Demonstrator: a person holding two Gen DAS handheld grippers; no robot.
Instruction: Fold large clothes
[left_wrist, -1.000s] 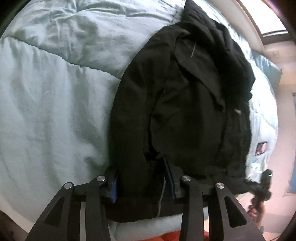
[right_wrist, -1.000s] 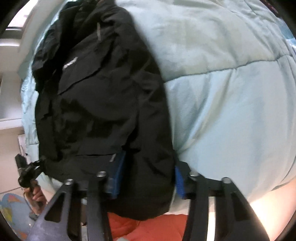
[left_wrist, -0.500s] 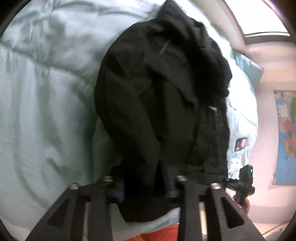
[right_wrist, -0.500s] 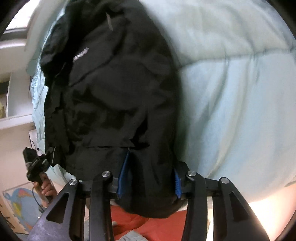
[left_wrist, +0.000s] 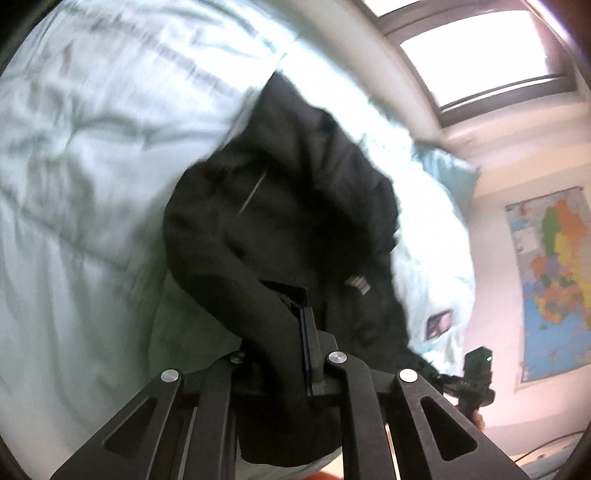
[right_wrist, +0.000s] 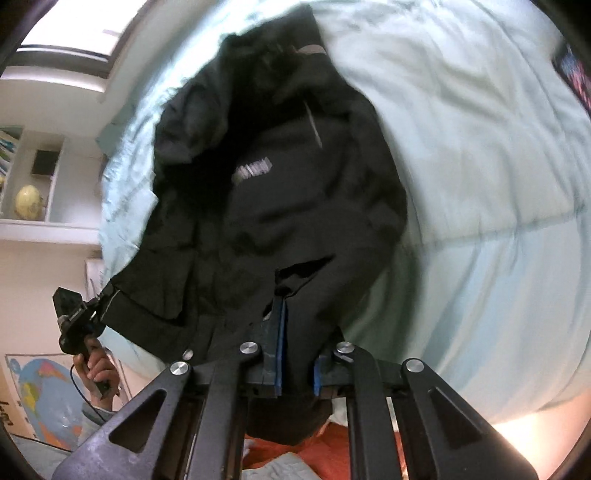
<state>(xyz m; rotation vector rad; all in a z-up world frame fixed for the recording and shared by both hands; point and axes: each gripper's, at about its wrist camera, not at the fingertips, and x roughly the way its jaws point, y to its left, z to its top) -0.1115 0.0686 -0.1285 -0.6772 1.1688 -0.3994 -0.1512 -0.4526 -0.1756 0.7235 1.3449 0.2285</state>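
Note:
A black hooded jacket (left_wrist: 295, 221) lies on a pale green duvet (left_wrist: 92, 184), hood far from me, lower hem raised off the bed. My left gripper (left_wrist: 284, 354) is closing its jaws on one hem corner; fabric fills the gap and drapes over the left finger. In the right wrist view the jacket (right_wrist: 277, 192) shows a grey chest logo. My right gripper (right_wrist: 298, 363) is closing on the other hem corner, its blue pads (right_wrist: 279, 350) pressing the cloth. Each view also catches the other gripper at the jacket's far corner: the right (left_wrist: 476, 380) and the left (right_wrist: 74, 321).
The duvet (right_wrist: 480, 184) covers the whole bed. A window (left_wrist: 480, 62) and a pillow (left_wrist: 447, 170) lie beyond it. A wall map (left_wrist: 554, 288) hangs at right. A shelf with a yellow globe (right_wrist: 27, 201) stands at left. Orange cloth (right_wrist: 332, 454) lies below my grippers.
Both grippers have risen and tipped up, lifting the jacket's hem off the duvet. Their jaws have narrowed onto the fabric. The window and walls have come into view.

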